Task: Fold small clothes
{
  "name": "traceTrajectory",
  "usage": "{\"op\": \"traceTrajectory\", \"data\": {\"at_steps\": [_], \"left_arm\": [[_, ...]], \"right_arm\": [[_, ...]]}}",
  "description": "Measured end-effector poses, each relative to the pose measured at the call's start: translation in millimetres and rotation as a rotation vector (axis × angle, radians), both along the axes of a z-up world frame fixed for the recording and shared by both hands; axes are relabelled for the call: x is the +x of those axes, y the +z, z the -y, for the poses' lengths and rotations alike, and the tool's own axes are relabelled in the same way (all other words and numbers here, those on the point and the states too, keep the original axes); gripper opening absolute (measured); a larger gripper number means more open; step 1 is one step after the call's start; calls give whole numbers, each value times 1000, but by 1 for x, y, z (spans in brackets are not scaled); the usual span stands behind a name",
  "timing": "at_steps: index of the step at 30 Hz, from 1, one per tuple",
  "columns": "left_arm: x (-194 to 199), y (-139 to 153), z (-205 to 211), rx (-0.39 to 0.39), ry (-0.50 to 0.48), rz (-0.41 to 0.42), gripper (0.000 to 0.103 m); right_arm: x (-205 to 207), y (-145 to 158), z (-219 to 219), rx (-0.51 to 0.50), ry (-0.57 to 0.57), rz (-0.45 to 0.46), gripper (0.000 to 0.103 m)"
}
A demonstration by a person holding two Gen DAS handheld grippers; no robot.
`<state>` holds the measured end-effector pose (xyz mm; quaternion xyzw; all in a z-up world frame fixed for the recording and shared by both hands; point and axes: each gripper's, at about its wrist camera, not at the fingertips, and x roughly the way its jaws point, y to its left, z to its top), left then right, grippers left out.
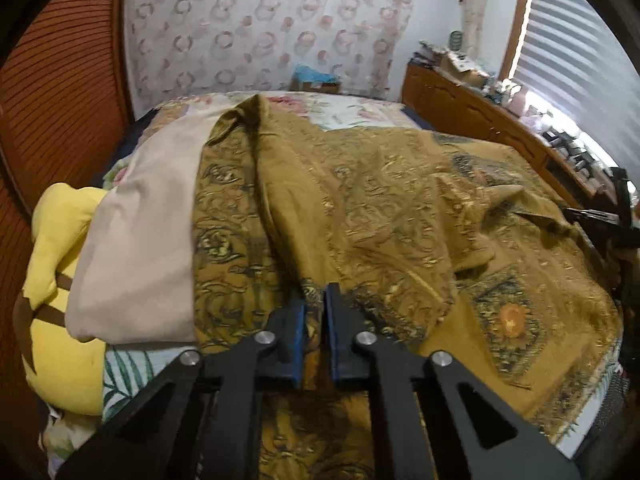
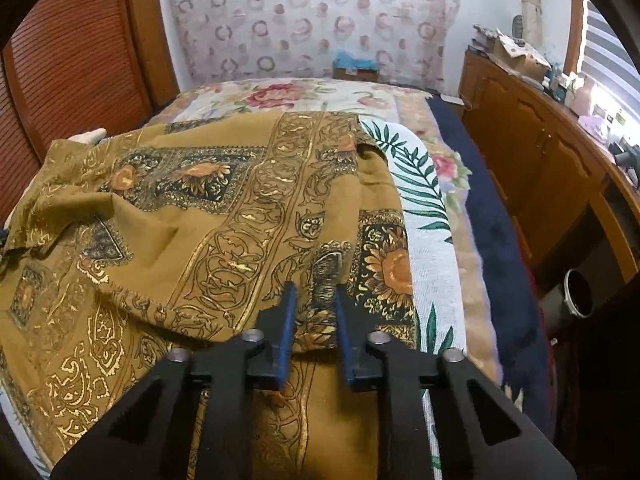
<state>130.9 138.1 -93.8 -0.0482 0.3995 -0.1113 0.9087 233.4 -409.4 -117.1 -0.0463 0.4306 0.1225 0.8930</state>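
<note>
Jaws of both the left gripper [image 1: 316, 300] and right gripper [image 2: 314, 300] apparently pinch the mustard cloth [image 2: 224, 216].

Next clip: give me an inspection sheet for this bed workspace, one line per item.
Surface: bed with floral and leaf-print covers.
Job's things: mustard patterned cloth, spread out and rumpled.
Clutter: cream pillow and yellow plush on the cloth's left side.
Grippers: left gripper shut on the cloth's near edge; right gripper narrowly parted over a fold, grip unclear.
Cables: nothing seen.
Surroundings: slatted wooden doors, cluttered wooden cabinet, window blinds.
</note>
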Motion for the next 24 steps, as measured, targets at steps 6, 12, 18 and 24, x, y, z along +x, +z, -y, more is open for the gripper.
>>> {"op": "traceTrajectory", "data": {"at_steps": [6,12,18,24], "left_arm": [[-19,36,-5,-50,19,125,0],[-48,71,-25,-116,34,214,0],[-81,72,-40,-141,36,208,0],[-116,66,-50,-188,62,186,0]], "right_arm": [[-11,23,5,83,4,75,2],[-38,64,21,130,7,161,1],[-92,89,34,167,29,186,1],[-147,100,43,160,27,189,1]]}}
